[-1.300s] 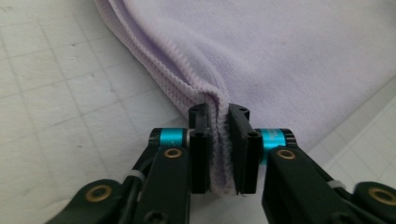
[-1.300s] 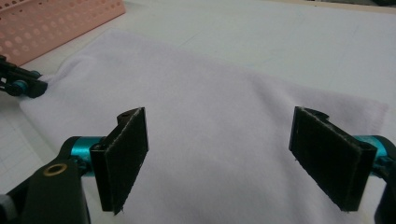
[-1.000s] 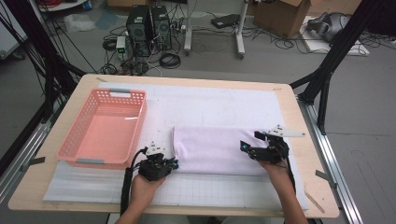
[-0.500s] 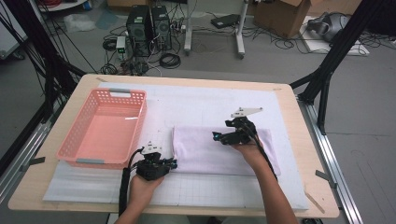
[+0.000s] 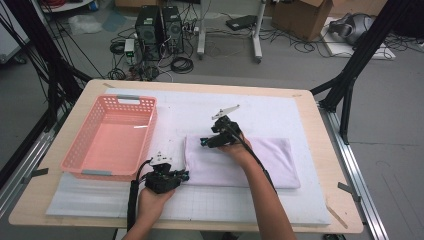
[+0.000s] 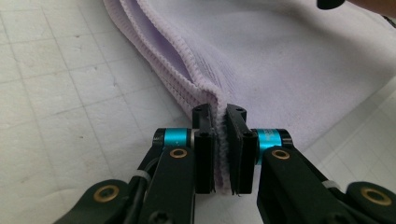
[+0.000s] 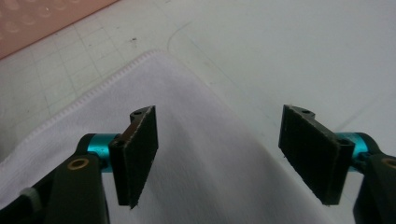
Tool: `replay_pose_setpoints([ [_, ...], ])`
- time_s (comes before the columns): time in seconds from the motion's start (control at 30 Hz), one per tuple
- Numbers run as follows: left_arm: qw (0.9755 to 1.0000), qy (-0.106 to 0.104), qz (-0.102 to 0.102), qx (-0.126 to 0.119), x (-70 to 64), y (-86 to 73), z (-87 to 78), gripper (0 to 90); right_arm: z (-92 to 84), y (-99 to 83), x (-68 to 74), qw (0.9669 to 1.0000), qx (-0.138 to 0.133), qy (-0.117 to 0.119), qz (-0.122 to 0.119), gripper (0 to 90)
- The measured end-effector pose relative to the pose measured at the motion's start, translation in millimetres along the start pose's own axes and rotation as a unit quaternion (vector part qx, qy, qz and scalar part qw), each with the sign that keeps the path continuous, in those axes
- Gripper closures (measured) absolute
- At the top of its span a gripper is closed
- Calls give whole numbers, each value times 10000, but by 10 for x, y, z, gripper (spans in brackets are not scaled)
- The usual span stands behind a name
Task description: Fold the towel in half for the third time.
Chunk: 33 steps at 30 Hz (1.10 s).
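Left gripper view: left hand-held gripper (image 6: pixel 220 140) pinches the soft, limp towel's (image 6: pixel 289 60) corner; right hand-held gripper (image 7: pixel 219 154), closing with nothing between, should pinch its far corner.

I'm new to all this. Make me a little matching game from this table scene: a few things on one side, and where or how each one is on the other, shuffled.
Things:
1. left gripper
2. right gripper
3. pink basket
4. lilac cloth

States:
A. lies folded on the white mat
B. empty, at the table's left
C. jaws clamped on the cloth's near left corner
D. jaws apart above the cloth's far left corner

Pairs: 1-C, 2-D, 3-B, 4-A
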<state>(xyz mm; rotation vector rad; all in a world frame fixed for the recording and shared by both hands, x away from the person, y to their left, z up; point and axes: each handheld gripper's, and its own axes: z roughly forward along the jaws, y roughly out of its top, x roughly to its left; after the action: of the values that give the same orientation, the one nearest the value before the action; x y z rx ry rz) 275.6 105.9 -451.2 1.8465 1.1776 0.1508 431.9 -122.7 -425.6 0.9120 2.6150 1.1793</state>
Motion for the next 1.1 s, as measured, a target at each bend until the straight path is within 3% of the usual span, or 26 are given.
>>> replay_pose_setpoints([
  [0.37,9999,8,-114,-9,22,3,-39,830,306,142,92,9975,491,274,-422,478],
  [0.43,9999,21,-119,-34,34,20,-80,832,305,145,84,9974,502,342,-381,590],
  [0.5,9999,36,-89,-62,43,36,-117,834,290,161,110,9962,542,404,-549,742],
  [0.6,9999,34,-87,-76,53,46,-160,835,285,183,167,9951,574,386,-709,784],
  [0.67,9999,61,-88,-132,38,58,-218,835,288,189,170,9956,524,473,-616,789],
  [0.73,9997,133,59,-191,22,93,-308,835,292,210,193,9959,394,543,-604,790],
  [0.87,9989,107,35,-451,14,171,-508,835,260,289,259,9958,29,726,-564,791],
  [1.0,9983,60,40,-582,-8,221,-590,835,109,347,243,9938,-493,892,-453,791],
  [1.1,9978,-62,34,-664,-54,289,-590,835,-22,363,201,9927,-685,936,-337,791],
])
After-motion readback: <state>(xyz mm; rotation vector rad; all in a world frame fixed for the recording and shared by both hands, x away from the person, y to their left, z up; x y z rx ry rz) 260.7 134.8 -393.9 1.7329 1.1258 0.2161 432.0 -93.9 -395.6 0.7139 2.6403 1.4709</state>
